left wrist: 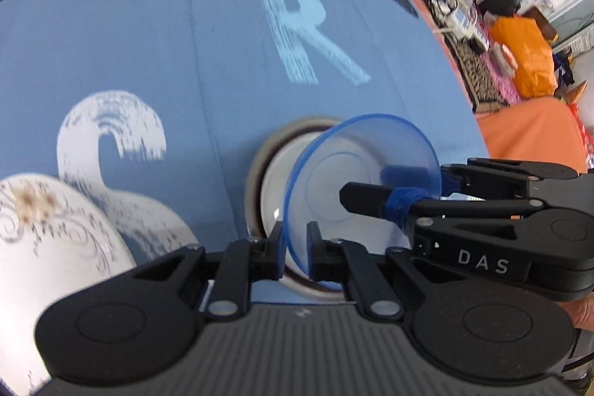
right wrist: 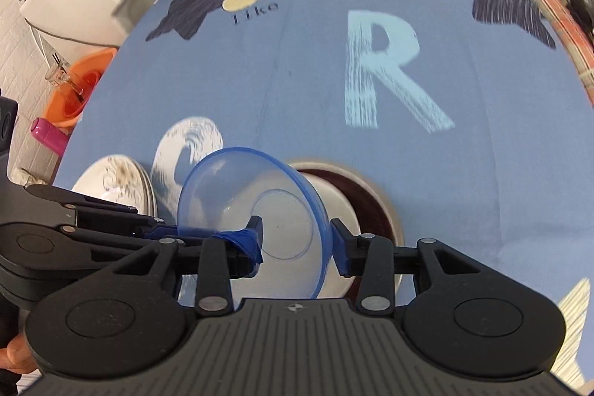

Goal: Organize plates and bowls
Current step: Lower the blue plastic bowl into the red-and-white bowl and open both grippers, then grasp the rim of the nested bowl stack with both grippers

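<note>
I have a translucent blue plastic bowl [left wrist: 362, 180] pinched by its rim from two sides, tipped up on edge above the table. My left gripper [left wrist: 295, 247] straddles the near rim, one finger inside the wall and one outside; the gap looks closed down to the thickness of the plastic, so I judge it clamped on the bowl. My right gripper [right wrist: 297, 240] does the same on the opposite rim, its blue-taped finger [right wrist: 245, 240] inside the bowl and the other finger outside, and it also reads as clamped.

Directly beneath sits a round bowl with a beige rim and dark brown inner band [right wrist: 375, 199], with a smaller white bowl [right wrist: 336, 206] nested in it, resting on the blue printed tablecloth [left wrist: 185, 54]. A stack of white plates with a brown floral pattern [left wrist: 48, 229] lies to the left, near but apart from the bowls.

The blue bowl looks thin and light, so weight is no worry; flex and slip are. A smooth, glossy rim held on a narrow edge can pivot or squirt out if I squeeze hard. I would keep both grips on the rim, level the bowl, and lower it gently into the white one, since the ceramic below looks hard and could chip.
</note>
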`<state>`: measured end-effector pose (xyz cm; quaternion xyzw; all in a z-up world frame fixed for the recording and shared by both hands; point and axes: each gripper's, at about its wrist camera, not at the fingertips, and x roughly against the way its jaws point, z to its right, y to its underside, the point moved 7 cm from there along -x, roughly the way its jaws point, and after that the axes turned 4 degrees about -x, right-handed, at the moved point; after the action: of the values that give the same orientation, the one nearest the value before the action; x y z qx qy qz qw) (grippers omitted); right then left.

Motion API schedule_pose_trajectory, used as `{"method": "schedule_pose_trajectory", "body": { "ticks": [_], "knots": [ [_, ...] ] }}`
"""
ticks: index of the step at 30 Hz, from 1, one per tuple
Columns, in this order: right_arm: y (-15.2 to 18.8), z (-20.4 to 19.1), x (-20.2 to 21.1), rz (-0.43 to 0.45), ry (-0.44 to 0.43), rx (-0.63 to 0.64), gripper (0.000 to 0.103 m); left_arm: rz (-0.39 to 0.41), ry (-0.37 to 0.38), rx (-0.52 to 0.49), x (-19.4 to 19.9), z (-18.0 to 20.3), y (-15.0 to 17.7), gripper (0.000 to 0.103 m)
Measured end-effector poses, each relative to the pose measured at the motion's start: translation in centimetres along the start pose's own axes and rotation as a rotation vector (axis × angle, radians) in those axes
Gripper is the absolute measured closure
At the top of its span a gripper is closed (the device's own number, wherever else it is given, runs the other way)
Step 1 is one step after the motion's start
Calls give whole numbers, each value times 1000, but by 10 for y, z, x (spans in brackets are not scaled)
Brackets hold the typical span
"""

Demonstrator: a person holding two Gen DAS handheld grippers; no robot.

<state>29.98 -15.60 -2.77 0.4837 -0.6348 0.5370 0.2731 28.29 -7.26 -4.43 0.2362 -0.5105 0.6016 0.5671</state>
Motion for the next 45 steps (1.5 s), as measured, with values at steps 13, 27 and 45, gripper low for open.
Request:
{"method": "schedule_pose_trajectory", "body": {
  "ticks": [13, 27, 45],
  "knots": [
    [14, 35, 19, 84, 29, -79, 78, 84, -55, -52, 15, 4, -2, 45],
    [50, 66, 45, 257, -60, -148, 76, 130, -148, -107, 42, -31, 22, 45],
    [48, 84, 20, 212, -110, -212, 73, 95, -200, -82, -2, -33, 5, 45]
  ]
}}
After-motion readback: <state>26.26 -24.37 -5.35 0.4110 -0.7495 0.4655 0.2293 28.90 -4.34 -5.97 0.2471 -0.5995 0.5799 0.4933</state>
